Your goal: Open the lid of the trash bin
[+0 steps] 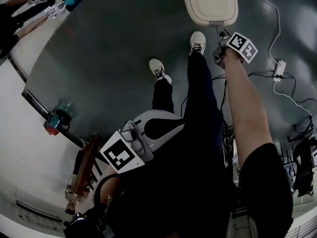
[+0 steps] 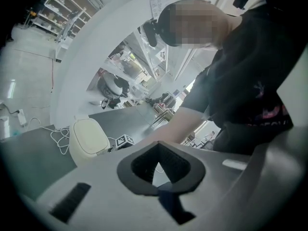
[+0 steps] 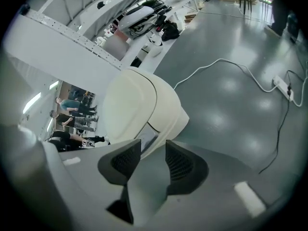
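Note:
The cream trash bin (image 1: 208,1) stands on the grey floor ahead of the person's feet, its lid down. My right gripper (image 1: 220,33) reaches down to the bin's near edge, by a small grey panel there. In the right gripper view the bin (image 3: 130,105) fills the middle. The right gripper (image 3: 153,144) is open just short of that grey panel (image 3: 147,139), with nothing between the pads. My left gripper (image 1: 157,128) is held close to the person's body, far from the bin. Its pads meet at the tips, so the left gripper (image 2: 156,148) is shut on nothing. The bin (image 2: 89,138) shows beyond it.
White cables and a power strip (image 1: 280,68) lie on the floor right of the bin; the strip (image 3: 284,85) also shows in the right gripper view. The person's shoes (image 1: 158,68) stand between me and the bin. A curved white rail (image 1: 29,98) borders the left.

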The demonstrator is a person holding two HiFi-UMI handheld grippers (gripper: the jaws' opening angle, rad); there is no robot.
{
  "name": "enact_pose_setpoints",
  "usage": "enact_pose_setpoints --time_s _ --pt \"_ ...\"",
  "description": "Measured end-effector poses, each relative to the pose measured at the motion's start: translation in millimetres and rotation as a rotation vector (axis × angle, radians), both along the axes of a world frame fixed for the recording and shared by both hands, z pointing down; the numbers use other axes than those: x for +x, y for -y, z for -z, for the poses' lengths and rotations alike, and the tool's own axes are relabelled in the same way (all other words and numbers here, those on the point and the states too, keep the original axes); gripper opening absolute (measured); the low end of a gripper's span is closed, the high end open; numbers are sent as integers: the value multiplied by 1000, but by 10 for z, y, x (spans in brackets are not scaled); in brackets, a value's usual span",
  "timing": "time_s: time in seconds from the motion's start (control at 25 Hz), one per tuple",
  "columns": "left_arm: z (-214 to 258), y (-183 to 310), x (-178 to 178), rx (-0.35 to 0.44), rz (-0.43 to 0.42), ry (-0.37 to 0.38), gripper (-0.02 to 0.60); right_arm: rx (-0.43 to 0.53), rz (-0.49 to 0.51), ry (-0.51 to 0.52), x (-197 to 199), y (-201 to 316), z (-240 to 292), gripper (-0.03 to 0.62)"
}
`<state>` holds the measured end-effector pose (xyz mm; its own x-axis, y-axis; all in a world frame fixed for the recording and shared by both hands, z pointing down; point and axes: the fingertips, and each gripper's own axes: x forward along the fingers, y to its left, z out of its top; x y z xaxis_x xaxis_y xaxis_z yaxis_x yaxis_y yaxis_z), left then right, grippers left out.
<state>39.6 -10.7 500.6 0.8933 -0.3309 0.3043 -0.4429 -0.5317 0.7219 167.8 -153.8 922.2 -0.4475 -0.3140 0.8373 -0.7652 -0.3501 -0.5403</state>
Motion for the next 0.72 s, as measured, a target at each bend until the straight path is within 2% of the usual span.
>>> enact_pose_setpoints --time_s 0.2,0.72 --pt "-91 -51 -17 -13 -28 5 3 -4 -44 13 -57 17 -80 170" --pt "-136 -63 -15 -27 -18 -10 3 -7 -71 20 -62 -19 -98 178"
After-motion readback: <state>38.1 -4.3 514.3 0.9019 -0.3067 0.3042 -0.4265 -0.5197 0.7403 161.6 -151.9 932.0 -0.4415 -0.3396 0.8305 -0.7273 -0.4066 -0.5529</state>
